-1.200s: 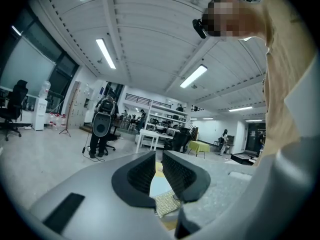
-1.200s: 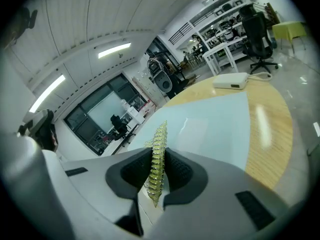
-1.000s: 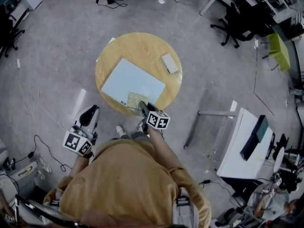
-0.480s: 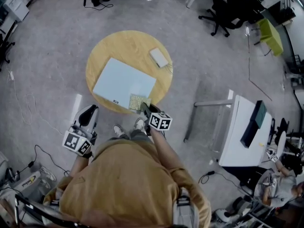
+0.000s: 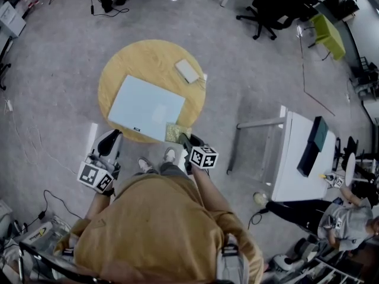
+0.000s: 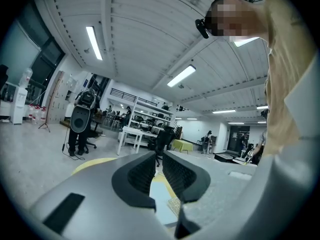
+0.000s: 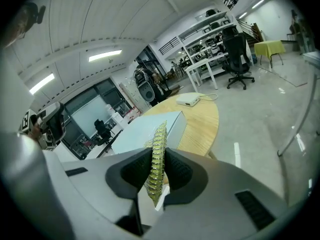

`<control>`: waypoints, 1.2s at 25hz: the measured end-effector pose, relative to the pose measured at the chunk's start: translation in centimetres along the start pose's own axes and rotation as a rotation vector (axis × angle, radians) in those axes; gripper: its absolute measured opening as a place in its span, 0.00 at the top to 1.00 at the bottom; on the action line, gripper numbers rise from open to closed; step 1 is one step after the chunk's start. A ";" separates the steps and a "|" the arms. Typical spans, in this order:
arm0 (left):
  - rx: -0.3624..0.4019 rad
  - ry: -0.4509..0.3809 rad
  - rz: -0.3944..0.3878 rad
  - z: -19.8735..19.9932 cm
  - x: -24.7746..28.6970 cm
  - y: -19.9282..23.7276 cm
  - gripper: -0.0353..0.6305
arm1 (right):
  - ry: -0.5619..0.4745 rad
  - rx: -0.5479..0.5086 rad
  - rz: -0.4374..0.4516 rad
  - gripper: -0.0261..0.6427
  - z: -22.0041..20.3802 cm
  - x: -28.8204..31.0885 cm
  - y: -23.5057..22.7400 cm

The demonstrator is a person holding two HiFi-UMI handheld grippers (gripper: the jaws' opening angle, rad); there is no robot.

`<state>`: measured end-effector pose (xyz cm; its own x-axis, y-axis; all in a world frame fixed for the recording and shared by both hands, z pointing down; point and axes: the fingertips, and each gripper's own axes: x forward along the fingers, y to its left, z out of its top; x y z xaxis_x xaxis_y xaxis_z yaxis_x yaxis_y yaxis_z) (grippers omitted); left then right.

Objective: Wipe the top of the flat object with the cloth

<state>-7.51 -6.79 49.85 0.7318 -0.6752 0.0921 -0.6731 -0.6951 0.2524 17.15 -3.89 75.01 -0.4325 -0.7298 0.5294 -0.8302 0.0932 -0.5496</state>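
Observation:
A pale blue flat board (image 5: 145, 107) lies on the round wooden table (image 5: 127, 61). My right gripper (image 5: 184, 139) is shut on the yellow-green cloth (image 5: 176, 132), which sits at the board's near right edge, over the table's rim. In the right gripper view the cloth (image 7: 159, 139) stands edgewise between the pads of that gripper (image 7: 157, 170), with the board (image 7: 145, 128) and table (image 7: 202, 121) beyond. My left gripper (image 5: 111, 141) hangs low at my left side, off the table. Its jaws (image 6: 159, 171) stand close together with nothing between them.
A small white box (image 5: 187, 71) with a cable lies on the table's far right side. A white desk (image 5: 293, 170) and a metal frame (image 5: 254, 125) stand to the right. Office chairs (image 5: 269, 7) are farther off. A person (image 5: 346, 218) is at the lower right.
The cloth has slid with my right gripper from the board's near corner to its edge at the table's rim. The table sits further left in view. The left gripper has stayed put.

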 end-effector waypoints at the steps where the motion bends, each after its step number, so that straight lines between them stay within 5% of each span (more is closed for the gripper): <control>1: 0.000 0.000 -0.001 0.0 0.2 0.0 0.88 | 0.000 -0.003 -0.007 0.87 0.1 -0.3 -0.3; 19: 0.015 -0.043 0.083 1.2 0.5 1.7 0.88 | -0.115 -0.099 -0.005 0.87 6.2 -3.9 0.2; 30: 0.048 -0.065 0.152 3.0 -0.3 2.8 0.88 | -0.406 -0.218 0.204 0.87 17.9 -7.4 10.3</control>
<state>-9.95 -9.26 47.65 0.6139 -0.7869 0.0628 -0.7809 -0.5938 0.1936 18.12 -9.69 53.87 -0.4576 -0.8826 0.1080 -0.8160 0.3686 -0.4453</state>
